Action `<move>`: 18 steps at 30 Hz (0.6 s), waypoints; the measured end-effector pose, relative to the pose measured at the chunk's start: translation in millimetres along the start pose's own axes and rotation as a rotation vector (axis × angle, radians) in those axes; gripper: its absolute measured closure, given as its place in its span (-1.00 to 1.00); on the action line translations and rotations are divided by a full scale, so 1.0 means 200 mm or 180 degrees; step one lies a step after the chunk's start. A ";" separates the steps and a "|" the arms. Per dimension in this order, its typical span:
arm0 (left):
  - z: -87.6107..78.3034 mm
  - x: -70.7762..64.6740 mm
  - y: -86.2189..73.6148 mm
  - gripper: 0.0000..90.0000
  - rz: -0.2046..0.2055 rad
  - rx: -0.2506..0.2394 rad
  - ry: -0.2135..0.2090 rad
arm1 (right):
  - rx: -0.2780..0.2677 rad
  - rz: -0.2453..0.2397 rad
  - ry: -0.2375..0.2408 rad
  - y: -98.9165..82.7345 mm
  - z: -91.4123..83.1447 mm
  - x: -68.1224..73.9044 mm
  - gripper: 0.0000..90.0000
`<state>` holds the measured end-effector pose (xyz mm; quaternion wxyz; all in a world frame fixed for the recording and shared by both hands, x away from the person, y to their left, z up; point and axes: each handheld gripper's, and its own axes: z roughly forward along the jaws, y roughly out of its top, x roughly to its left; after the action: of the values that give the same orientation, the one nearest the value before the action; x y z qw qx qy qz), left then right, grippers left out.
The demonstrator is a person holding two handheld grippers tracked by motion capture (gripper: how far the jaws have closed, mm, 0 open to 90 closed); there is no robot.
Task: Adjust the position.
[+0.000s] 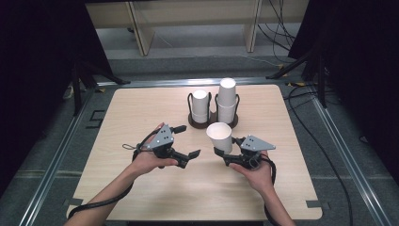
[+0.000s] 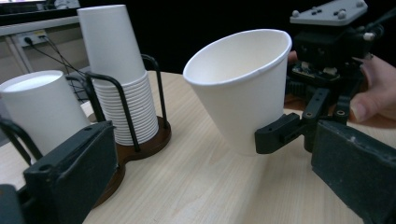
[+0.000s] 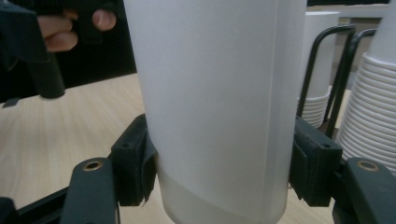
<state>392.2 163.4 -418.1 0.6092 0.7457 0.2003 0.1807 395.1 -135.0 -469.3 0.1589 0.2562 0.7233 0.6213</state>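
Observation:
A single white paper cup (image 1: 219, 136) is held mouth up and slightly tilted just above the table, with my right gripper (image 1: 226, 147) shut on its lower part. In the right gripper view the black pads (image 3: 135, 163) press both sides of the cup (image 3: 219, 102). My left gripper (image 1: 188, 140) is open with nothing between its jaws, a short way left of the cup. In the left gripper view the cup (image 2: 238, 88) stands ahead, with a finger (image 2: 280, 133) of the right gripper against its side.
A dark wire holder (image 1: 212, 123) on a brown base stands at the back middle of the wooden table (image 1: 141, 188). It carries a short stack of cups (image 1: 200, 106) and a taller stack (image 1: 227, 99). Cables lie on the floor beyond the table.

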 end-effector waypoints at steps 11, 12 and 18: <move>0.01 0.03 -0.03 -0.98 -0.0322 -0.0283 0.0212 | -0.0254 0.0210 -0.0242 -0.01 0.03 0.00 -0.24; 0.01 0.03 -0.03 -0.97 -0.0333 -0.0292 0.0225 | -0.0251 0.0212 -0.0260 -0.01 0.02 0.00 -0.24; 0.02 0.02 -0.04 -0.98 -0.0462 -0.0347 0.0260 | -0.0385 0.0336 -0.0237 -0.01 0.03 0.01 -0.24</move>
<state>396.9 163.8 -426.8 0.6517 0.6870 0.2684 0.1769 397.5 -128.7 -472.6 0.1680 0.3068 0.6634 0.6614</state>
